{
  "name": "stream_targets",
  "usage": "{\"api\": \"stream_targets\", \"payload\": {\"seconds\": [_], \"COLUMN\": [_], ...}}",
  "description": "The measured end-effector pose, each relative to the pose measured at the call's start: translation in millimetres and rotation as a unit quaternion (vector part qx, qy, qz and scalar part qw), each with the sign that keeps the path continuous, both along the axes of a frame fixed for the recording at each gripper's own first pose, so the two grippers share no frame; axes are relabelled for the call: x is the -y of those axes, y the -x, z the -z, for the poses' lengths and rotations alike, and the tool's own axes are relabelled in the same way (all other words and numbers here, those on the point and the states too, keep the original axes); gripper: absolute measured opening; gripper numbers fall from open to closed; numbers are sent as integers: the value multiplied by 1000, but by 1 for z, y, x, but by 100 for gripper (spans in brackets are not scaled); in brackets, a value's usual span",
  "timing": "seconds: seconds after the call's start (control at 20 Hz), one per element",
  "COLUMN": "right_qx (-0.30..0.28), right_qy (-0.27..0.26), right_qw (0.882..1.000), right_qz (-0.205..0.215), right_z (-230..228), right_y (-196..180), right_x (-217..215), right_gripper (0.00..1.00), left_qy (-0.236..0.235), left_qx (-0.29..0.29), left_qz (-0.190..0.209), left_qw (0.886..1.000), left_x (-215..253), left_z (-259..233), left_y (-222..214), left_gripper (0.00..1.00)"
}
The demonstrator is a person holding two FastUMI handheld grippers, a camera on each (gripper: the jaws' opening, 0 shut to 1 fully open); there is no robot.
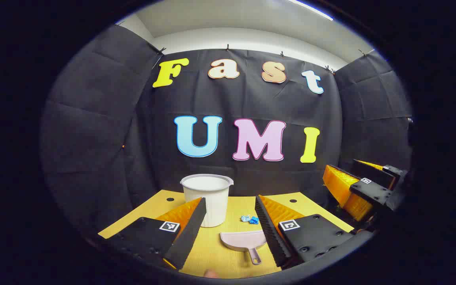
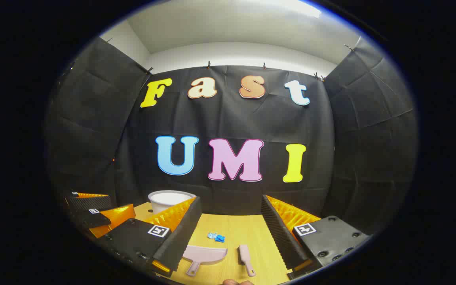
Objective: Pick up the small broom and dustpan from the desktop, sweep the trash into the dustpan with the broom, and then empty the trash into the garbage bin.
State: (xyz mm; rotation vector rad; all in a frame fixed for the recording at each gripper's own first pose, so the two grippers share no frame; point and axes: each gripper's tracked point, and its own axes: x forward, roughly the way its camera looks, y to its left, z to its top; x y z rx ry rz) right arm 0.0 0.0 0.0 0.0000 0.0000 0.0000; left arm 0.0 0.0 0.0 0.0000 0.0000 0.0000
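Both grippers hover with fingers spread apart, holding nothing: left gripper (image 1: pixel 230 233) faces the dustpan (image 1: pixel 243 240), right gripper (image 2: pixel 230 237) the broom (image 2: pixel 246 259). Blue trash (image 2: pixel 216 237) lies just beyond them (bin (image 1: pixel 206 198) stands behind, handy for emptying) on the desktop (image 2: pixel 244 225).

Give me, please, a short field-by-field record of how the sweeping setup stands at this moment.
stage: nothing picked up yet
dustpan: flat on the desktop, handle toward the camera
broom: lying beside the dustpan, apart from it
trash: small blue scraps beyond the dustpan
garbage bin: white, upright, at the desktop's far side
left tool: open, above the dustpan, holding nothing
right tool: open, above the broom and dustpan, holding nothing
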Motion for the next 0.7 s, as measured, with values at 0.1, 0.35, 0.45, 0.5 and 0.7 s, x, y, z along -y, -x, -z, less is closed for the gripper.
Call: {"api": "stream_targets", "payload": {"seconds": [0.1, 0.35, 0.45, 0.5, 0.7], "right_qx": [4, -10, -9, -11, -13], "right_qy": [0, 4, 5, 7, 6], "right_qw": [1000, 1000, 1000, 1000, 999], "right_qz": [5, 13, 16, 18, 31], "right_z": [-3, 3, 3, 4, 5], "right_y": [2, 4, 7, 7, 12], "right_x": [0, 5, 10, 12, 21], "right_gripper": [98, 98, 98, 98, 98], "left_qy": [-2, 8, 11, 13, 15], "left_qx": [0, -3, -4, -8, -15], "left_qz": [2, 9, 13, 13, 25], "left_qw": [1000, 1000, 1000, 1000, 999], "left_x": [-1, 5, 10, 11, 20], "left_z": [1, 4, 6, 7, 12], "left_y": [3, 7, 7, 7, 12], "left_gripper": [74, 72, 76, 76, 74]}}
